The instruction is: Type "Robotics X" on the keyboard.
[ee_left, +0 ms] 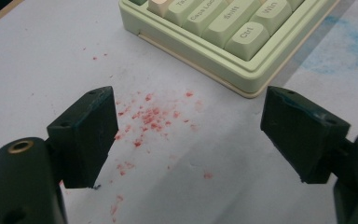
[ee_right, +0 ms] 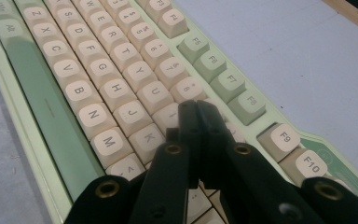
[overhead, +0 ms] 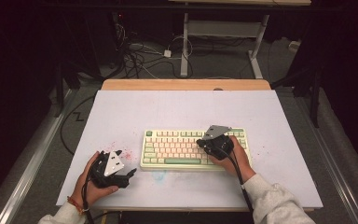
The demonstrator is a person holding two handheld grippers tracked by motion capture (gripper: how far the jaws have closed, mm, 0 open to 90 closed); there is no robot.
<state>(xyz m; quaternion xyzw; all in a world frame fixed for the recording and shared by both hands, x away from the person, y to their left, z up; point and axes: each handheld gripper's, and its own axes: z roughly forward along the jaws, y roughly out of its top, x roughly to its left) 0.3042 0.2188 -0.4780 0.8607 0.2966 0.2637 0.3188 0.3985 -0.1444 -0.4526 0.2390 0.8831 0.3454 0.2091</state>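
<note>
A pale green keyboard [overhead: 193, 149] with cream keys lies in the middle of the white table top [overhead: 135, 112]. My right gripper [overhead: 204, 143] hovers over its right half, jaws pressed together with nothing between them. In the right gripper view the gripper's closed tips [ee_right: 196, 108] sit above the keys near I and 9 on the keyboard [ee_right: 98, 88]. My left gripper [overhead: 131, 172] rests on the table left of the keyboard, jaws wide apart. In the left gripper view the gripper [ee_left: 189, 105] frames red specks [ee_left: 147, 119], with the keyboard's Ctrl corner [ee_left: 242, 42] just beyond.
A blue smudge [overhead: 159, 175] marks the table in front of the keyboard. A wooden strip [overhead: 186, 84] edges the table's far side. Beyond it, cables [overhead: 140, 53] and a white desk frame [overhead: 223, 32] stand on the floor. A metal rail [overhead: 37, 154] runs along the left.
</note>
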